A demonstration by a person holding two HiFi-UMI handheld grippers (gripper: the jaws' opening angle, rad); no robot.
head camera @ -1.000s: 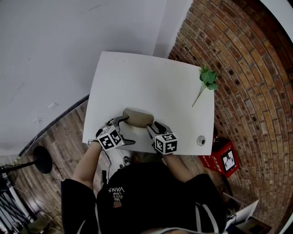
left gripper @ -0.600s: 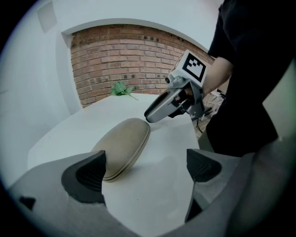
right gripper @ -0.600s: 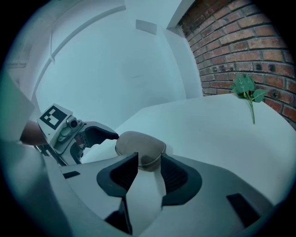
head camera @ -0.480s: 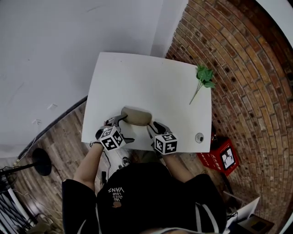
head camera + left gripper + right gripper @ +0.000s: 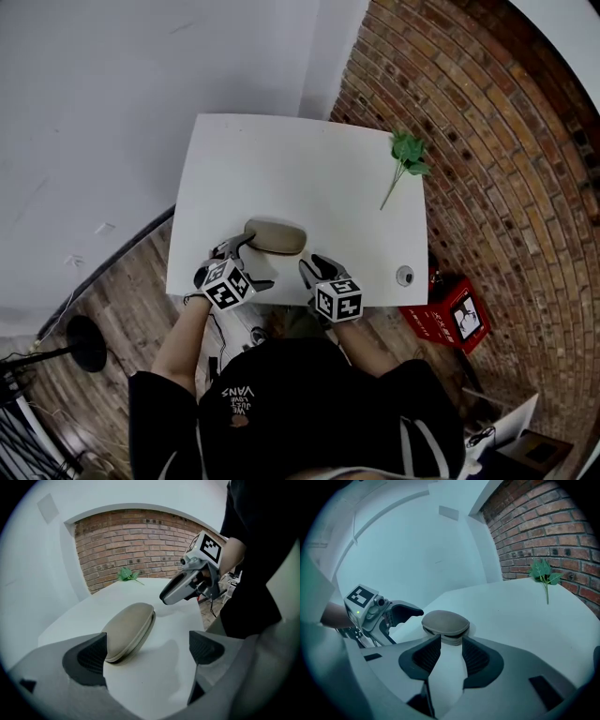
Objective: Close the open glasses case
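Observation:
A beige glasses case (image 5: 275, 236) lies on the white table (image 5: 309, 178) near its front edge, lid down on its base with only a thin seam showing (image 5: 129, 630). My left gripper (image 5: 249, 264) is open at the case's left end, and its left finger (image 5: 91, 658) sits right beside the case. My right gripper (image 5: 310, 266) is just off the case's right end. Its jaws are closing with nothing between them (image 5: 451, 656), and the case (image 5: 445, 623) lies just past their tips.
A green leaf sprig (image 5: 405, 155) lies at the table's far right and a small round object (image 5: 404, 276) at its near right corner. A brick wall runs along the right. On the floor stand a red crate (image 5: 450, 319) and a black round base (image 5: 84, 336).
The right gripper has drawn back slightly from the case's right end and its jaws have narrowed. The left gripper stays at the case's left end.

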